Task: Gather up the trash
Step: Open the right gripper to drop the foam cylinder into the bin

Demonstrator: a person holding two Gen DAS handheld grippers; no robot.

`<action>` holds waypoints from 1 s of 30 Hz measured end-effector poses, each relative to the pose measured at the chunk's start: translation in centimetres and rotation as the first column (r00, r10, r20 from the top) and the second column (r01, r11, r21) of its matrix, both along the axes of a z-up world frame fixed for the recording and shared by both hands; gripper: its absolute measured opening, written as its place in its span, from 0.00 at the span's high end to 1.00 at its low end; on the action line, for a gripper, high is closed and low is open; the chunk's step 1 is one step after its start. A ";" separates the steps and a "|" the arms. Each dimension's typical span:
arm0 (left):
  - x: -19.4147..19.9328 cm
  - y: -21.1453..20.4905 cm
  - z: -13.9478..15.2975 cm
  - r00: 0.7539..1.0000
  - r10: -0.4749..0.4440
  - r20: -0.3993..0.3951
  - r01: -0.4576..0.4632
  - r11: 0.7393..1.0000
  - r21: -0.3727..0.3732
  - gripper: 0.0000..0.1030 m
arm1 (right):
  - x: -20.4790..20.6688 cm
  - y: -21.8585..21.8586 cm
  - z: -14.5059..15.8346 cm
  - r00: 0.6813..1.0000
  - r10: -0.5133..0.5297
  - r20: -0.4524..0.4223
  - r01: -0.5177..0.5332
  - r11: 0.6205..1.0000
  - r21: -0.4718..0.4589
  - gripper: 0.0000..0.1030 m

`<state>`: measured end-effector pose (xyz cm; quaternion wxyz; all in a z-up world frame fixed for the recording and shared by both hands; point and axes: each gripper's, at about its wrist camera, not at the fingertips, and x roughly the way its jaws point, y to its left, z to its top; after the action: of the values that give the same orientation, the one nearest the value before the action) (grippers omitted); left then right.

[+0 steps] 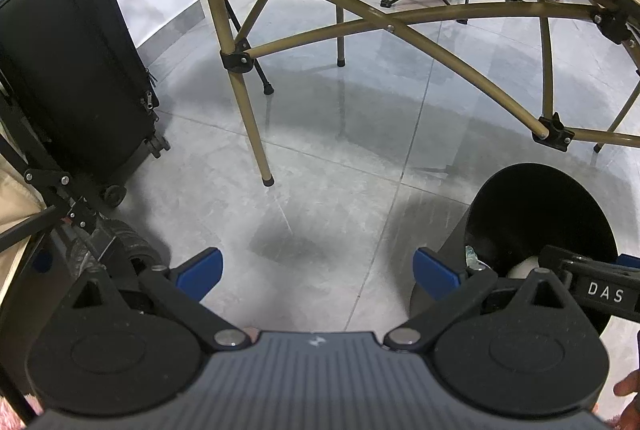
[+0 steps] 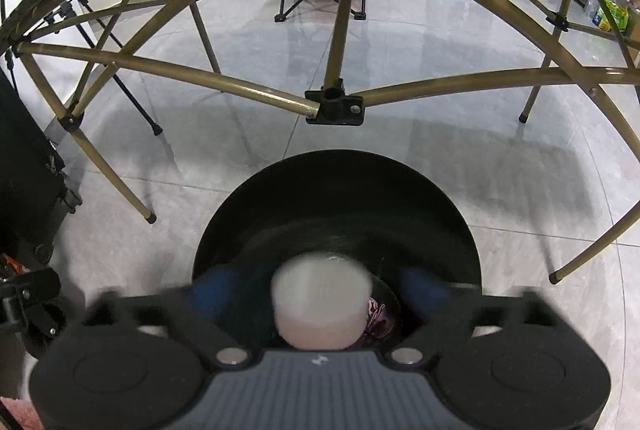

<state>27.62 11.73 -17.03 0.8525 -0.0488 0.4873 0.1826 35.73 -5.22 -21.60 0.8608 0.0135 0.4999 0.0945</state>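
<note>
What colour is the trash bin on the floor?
Black, inside and out. The trash bin shows best in the right wrist view.

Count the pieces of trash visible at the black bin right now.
3: a pale cup blurred between the open right gripper fingers over the black bin, a purple wrapper inside, and a clear scrap at the rim. More may be hidden.

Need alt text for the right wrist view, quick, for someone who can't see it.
The open right gripper hangs over a black trash bin, with a blurred pale cylindrical container between its spread blue fingers, apparently untouched by either, above the bin's mouth. Purple-patterned trash lies inside; a folding table's tan metal frame stands behind on grey tile.
</note>
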 end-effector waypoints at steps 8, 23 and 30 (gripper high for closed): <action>0.0 -0.1 0.0 1.000 -0.005 0.005 0.005 1.000 -0.001 0.00 | -0.2 0.2 0.2 1.000 0.015 0.010 -0.015 1.000 -0.015 0.00; -0.6 -0.5 1.0 0.999 -0.017 0.045 0.017 1.000 -0.010 0.00 | -0.8 -0.2 1.0 0.998 0.025 0.052 -0.024 0.999 -0.023 0.00; -1.3 -1.2 2.7 0.994 -0.027 0.108 0.028 1.000 -0.008 0.00 | -1.5 -1.3 2.6 0.994 0.017 0.106 -0.019 1.000 0.022 0.00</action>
<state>26.29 10.54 -14.29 0.8797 -0.0559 0.4422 0.1660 34.20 -6.47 -19.00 0.8850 0.0136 0.4525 0.1086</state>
